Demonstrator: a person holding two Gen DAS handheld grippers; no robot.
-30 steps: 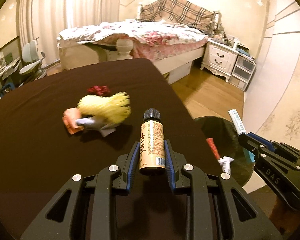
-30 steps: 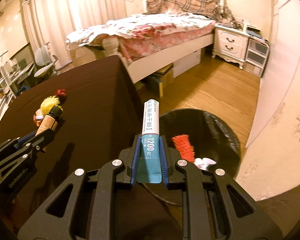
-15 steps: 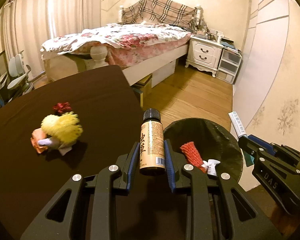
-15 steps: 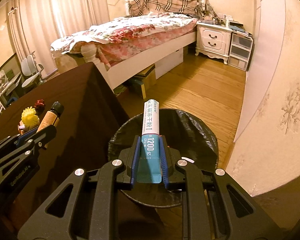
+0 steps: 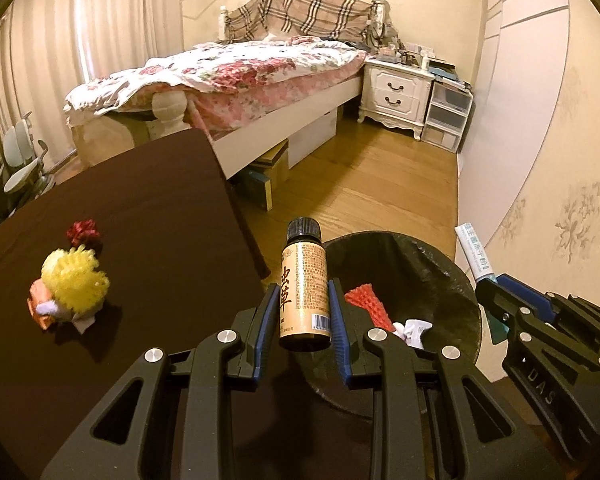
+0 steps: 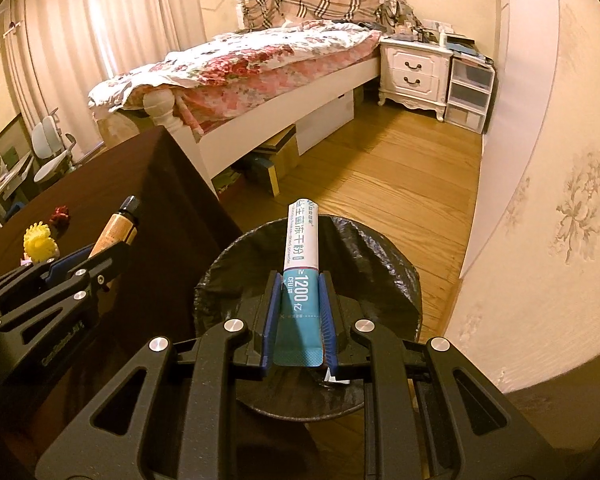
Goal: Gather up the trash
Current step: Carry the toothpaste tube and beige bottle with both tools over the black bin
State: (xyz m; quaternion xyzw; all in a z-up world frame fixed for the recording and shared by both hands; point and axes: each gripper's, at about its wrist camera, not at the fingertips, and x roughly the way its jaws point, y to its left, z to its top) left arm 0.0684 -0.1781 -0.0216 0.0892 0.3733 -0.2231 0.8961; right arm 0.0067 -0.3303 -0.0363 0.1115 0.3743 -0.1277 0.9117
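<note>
The left gripper point(image 5: 304, 304) is clamped on a small amber bottle point(image 5: 304, 292) with a black cap, held at the right edge of the dark bench point(image 5: 148, 216), beside the rim of the black-lined trash bin point(image 5: 452, 280). The right gripper point(image 6: 298, 300) is clamped on a white and teal sachet point(image 6: 301, 264), held over the bin's opening. Inside the bin lie a red ribbed piece point(image 5: 366, 302) and crumpled white paper point(image 5: 414, 328). On the bench, toward its left edge, sit a yellow spiky ball point(image 5: 76, 280) on some orange and white scraps point(image 5: 46, 310), with a dark red crumpled piece point(image 5: 83, 232) just beyond it.
</note>
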